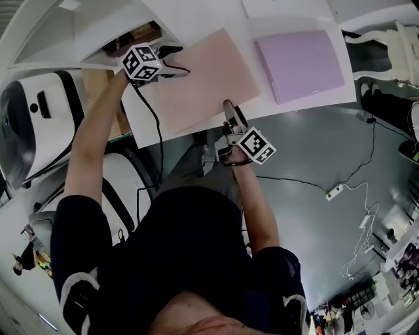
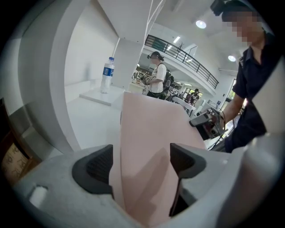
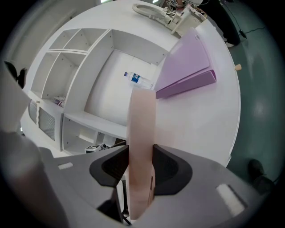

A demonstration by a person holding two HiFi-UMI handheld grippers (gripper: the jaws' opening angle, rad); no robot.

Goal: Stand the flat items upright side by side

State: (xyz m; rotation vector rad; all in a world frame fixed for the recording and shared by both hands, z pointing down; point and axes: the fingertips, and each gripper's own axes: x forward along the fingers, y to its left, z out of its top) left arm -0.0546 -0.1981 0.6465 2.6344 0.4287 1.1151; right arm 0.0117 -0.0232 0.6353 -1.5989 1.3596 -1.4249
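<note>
Pink folder (image 1: 203, 78) edges pinched by left fingers (image 2: 95, 167) and right fingers (image 3: 171, 171); bare table (image 1: 216, 13) alongside.

Bright, even overhead light is washing the white table (image 1: 242, 26) almost to glare, and ceiling lamps (image 2: 201, 24) are glowing in the left gripper view. Both gripper views are bending strongly and darkening toward their rims, while the pink folder (image 3: 141, 133) is blurring close to the lens.
</note>
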